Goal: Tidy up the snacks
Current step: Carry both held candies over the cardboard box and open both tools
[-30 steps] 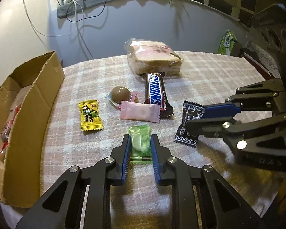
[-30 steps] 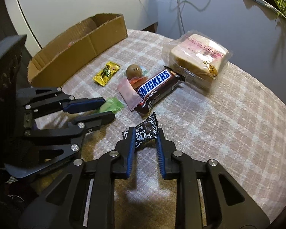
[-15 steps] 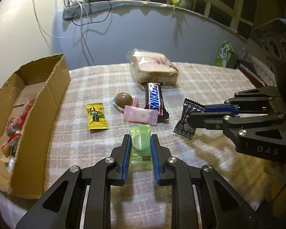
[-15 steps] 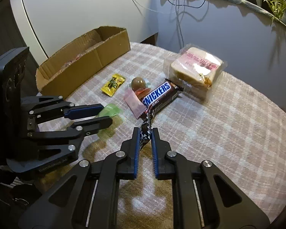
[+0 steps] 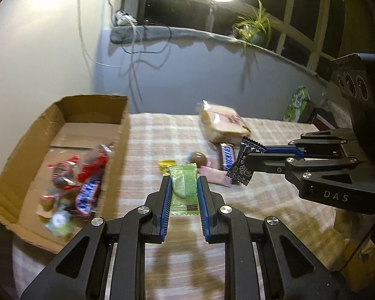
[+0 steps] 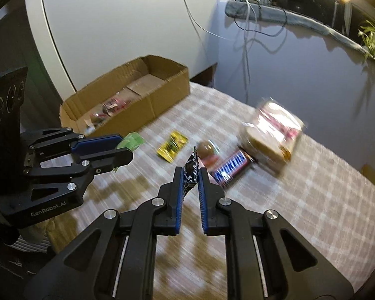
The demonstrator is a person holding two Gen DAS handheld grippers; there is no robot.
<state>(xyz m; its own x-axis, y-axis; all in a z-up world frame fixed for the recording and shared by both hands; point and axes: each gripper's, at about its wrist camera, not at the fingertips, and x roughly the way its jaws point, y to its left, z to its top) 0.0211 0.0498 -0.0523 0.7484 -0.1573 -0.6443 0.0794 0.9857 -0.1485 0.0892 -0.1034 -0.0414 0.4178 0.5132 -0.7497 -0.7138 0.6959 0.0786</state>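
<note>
Both my grippers carry clamped sweets: left gripper (image 5: pixel 183 195) the green packet (image 5: pixel 183 190), right gripper (image 6: pixel 190 187) the black wrapper (image 6: pixel 190 172); next, probably, release over the cardboard box (image 5: pixel 62 115) at far left.

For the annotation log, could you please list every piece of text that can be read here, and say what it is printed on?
"DAS": right gripper body.
"GenRobot.AI": left gripper body.
Snickers bar: lettering blurred, unreadable.
Black packet, yellow packet, green packet: print too small to read.
</note>
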